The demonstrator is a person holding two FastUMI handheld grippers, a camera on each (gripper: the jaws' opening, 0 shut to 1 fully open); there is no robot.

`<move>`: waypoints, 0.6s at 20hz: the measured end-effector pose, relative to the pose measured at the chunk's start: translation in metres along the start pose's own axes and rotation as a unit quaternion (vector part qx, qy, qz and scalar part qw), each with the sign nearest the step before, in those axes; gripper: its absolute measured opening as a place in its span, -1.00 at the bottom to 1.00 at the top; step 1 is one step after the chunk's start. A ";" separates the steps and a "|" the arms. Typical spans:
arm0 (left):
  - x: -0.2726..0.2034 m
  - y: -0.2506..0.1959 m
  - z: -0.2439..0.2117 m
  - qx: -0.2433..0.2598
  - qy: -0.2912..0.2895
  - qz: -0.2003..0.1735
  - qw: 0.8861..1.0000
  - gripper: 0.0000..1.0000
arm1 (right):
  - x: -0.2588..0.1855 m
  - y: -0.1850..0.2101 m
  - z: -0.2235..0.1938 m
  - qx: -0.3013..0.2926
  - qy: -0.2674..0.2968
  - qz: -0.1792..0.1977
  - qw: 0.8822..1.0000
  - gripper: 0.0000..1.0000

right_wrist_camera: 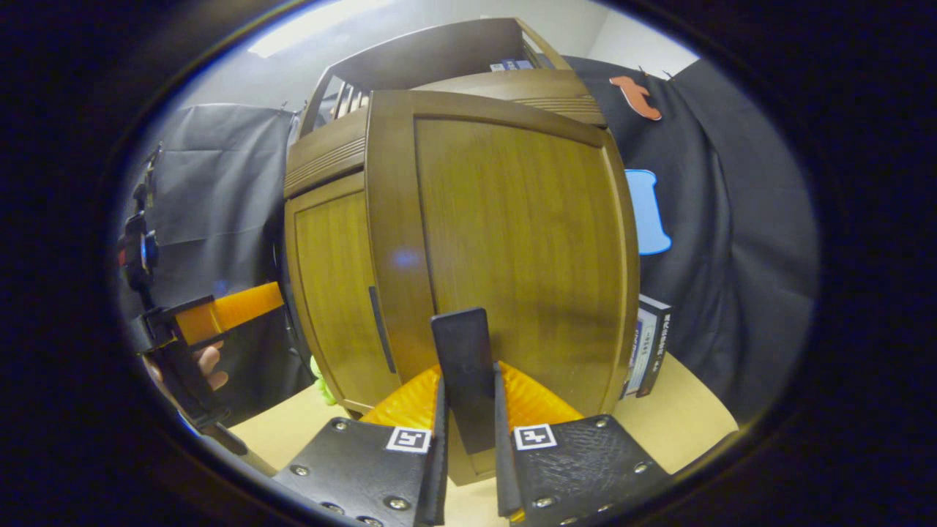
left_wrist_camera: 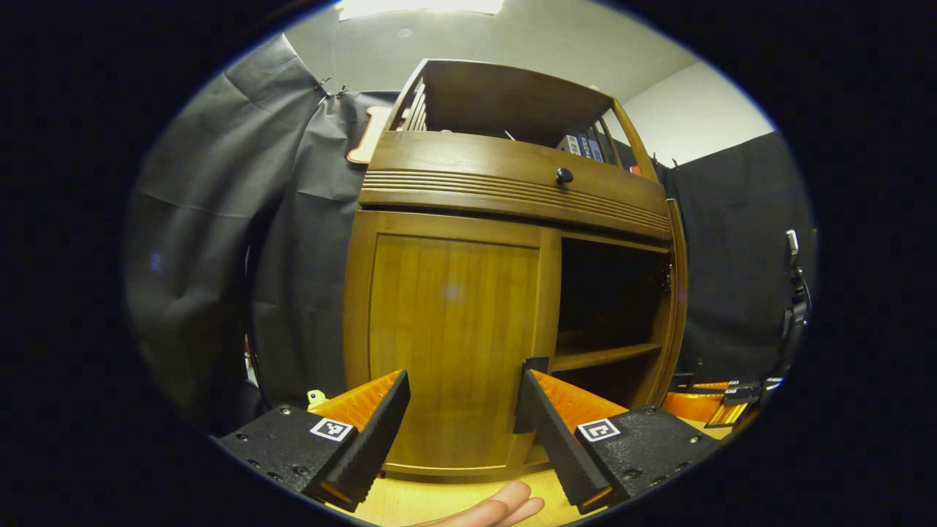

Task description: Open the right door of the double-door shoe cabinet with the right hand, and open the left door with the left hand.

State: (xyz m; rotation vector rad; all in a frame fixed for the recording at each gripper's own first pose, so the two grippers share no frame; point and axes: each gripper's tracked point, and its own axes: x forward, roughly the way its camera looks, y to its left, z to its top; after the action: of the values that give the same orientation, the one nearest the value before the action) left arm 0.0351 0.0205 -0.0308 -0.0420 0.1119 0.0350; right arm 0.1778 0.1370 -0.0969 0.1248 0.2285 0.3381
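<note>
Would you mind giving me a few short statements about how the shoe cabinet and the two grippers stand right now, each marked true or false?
1. The right door is swung open. True; the left gripper view shows a shelf inside.
2. The left door is open too. False; it sits closed in its frame.
3. The right gripper is shut on the right door's handle. True; both fingers press the dark bar.
4. The left gripper grips the left door. False; its jaws are wide apart, holding nothing.
5. The drawer knob is missing. False; a dark knob sits on the drawer front.
</note>
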 end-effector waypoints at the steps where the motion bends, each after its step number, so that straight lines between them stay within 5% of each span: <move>1: 0.000 -0.001 -0.001 -0.001 0.001 -0.002 1.000 0.99 | 0.000 0.000 0.000 -0.003 0.001 -0.002 1.000 -0.46; 2: 0.000 -0.002 0.000 -0.002 0.000 -0.003 1.000 0.84 | 0.000 -0.001 0.000 -0.005 0.001 -0.005 1.000 -0.46; 11: -0.005 -0.008 0.002 0.003 -0.007 -0.007 1.000 0.84 | -0.002 -0.006 0.002 -0.017 0.003 -0.042 0.999 -0.46; 12: -0.004 -0.010 0.002 0.005 -0.008 -0.008 1.000 0.84 | -0.009 -0.006 0.011 -0.013 -0.001 -0.047 0.999 -0.58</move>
State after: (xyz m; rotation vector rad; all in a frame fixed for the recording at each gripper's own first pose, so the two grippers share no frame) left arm 0.0313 0.0109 -0.0281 -0.0332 0.0963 0.0192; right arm 0.1735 0.1276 -0.0851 0.0891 0.2280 0.2468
